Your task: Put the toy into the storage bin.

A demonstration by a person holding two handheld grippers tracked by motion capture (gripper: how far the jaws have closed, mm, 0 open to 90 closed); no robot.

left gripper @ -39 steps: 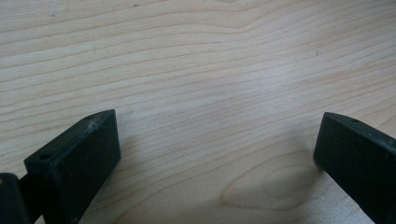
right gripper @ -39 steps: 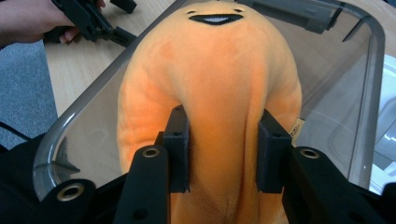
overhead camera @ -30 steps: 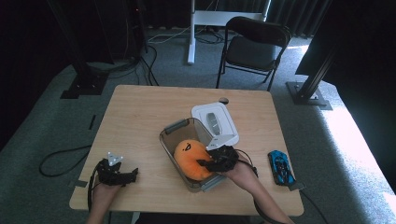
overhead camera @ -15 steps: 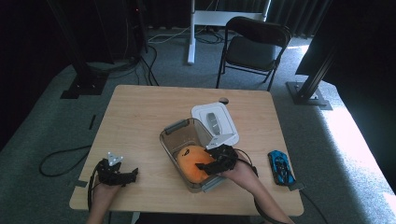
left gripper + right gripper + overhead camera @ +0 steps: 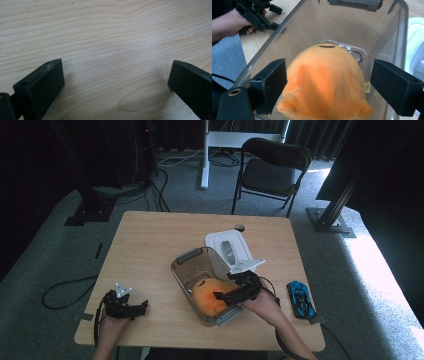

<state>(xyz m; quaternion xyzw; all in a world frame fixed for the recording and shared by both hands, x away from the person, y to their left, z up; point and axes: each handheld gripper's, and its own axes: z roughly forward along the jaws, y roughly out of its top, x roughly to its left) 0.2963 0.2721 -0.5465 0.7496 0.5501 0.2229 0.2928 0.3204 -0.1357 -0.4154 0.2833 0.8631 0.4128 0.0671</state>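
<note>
Dark room around a light wood table (image 5: pixel 150 245), carpet floor, folding chair (image 5: pixel 272 172) behind it. We see an orange plush toy (image 5: pixel 324 82) lying inside a clear plastic bin (image 5: pixel 186 265) near the table's middle; the white lid (image 5: pixel 230 247) lies flat just beyond the bin, touching or nearly touching its far rim, we can't tell which.

Hard to read: from the high view the bin's tinted wall and the right gripper (image 5: pixel 235 296) cover part of the plush, so its lower half is hidden. In the right gripper view the plush's bottom edge is cut off by the frame, and something flat and clear sits under its far end, which we can't identify. A small tag on its side is too small to read. A blue toy car (image 5: pixel 301 299) sits well apart, near the table's right edge.

Right gripper: jaws have just been opening; they now stand wide on either side of the plush, pads clear of it, nothing gripped.

Left gripper (image 5: pixel 115 85): jaws spread wide over bare wood, holding nothing. High view puts it at the near left corner, well apart from the bin.
</note>
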